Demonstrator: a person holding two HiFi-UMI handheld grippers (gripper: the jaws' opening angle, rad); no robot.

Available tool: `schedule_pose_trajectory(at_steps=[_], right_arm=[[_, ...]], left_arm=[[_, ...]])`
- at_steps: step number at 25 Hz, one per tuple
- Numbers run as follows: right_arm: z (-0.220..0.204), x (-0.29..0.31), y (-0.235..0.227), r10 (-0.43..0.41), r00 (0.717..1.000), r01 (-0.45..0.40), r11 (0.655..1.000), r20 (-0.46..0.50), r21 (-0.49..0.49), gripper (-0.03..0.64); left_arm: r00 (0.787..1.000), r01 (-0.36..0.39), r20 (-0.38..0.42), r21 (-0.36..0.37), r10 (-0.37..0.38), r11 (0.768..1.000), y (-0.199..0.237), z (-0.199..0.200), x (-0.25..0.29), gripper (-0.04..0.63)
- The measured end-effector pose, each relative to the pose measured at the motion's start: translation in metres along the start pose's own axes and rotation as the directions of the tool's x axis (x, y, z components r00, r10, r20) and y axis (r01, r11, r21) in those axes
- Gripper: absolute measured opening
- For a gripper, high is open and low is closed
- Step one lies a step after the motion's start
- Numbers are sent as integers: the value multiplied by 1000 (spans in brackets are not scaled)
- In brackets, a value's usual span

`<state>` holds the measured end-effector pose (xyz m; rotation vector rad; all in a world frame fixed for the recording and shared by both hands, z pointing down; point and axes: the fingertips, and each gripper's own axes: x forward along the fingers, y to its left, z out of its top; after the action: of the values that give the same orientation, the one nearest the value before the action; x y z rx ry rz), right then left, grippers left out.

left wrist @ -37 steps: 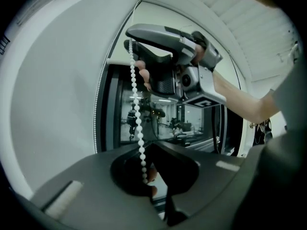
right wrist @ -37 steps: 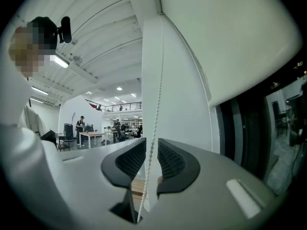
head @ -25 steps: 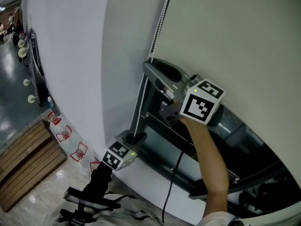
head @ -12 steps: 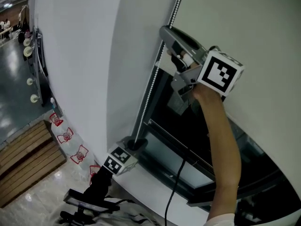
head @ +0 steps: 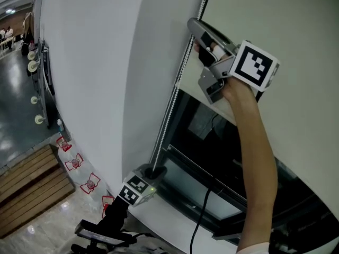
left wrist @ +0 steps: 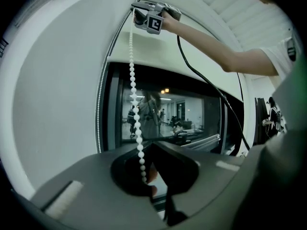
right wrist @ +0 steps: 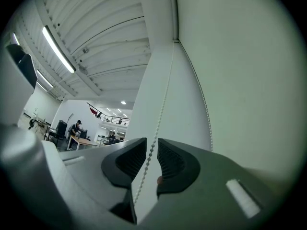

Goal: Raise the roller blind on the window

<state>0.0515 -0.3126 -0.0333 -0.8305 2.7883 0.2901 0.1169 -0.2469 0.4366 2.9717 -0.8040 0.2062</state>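
Observation:
The pale roller blind (head: 296,25) covers the upper window, with dark glass (head: 212,142) showing below its bottom edge. A white bead chain (head: 172,107) hangs along the frame's left side. My right gripper (head: 195,34) is high up on it. In the right gripper view the chain (right wrist: 160,114) runs through a narrow gap between the jaws (right wrist: 152,150), and the pads do not press on it. My left gripper (head: 151,171) is low by the sill. In the left gripper view the chain (left wrist: 135,104) comes down taut from the right gripper (left wrist: 136,14) into the left gripper's (left wrist: 146,176) shut jaws.
A white wall (head: 95,89) stands left of the chain. The window sill (head: 175,216) runs below the glass. A black cable (head: 198,221) hangs from the right gripper down past the arm. Far below lie a glossy floor and a wooden platform (head: 32,189).
My right gripper has climbed along the chain, from beside the dark glass up in front of the blind. The left gripper has stayed at the chain's lower end.

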Motion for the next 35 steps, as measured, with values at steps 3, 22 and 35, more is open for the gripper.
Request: schedule_pose_trajectory(at_steps=[3, 22, 35], right_arm=[[8, -1, -10, -52, 999, 52, 999, 7, -7, 50], [12, -19, 4, -42, 998, 42, 999, 51, 3, 12], [-83, -43, 25, -55, 998, 55, 998, -44, -5, 12]], left_arm=[[1000, 0, 0, 1, 0, 1000, 0, 2, 1, -2], [1000, 10, -4, 2, -10, 1000, -2, 2, 4, -2], [1000, 20, -4, 10, -20, 1000, -6, 4, 3, -2]])
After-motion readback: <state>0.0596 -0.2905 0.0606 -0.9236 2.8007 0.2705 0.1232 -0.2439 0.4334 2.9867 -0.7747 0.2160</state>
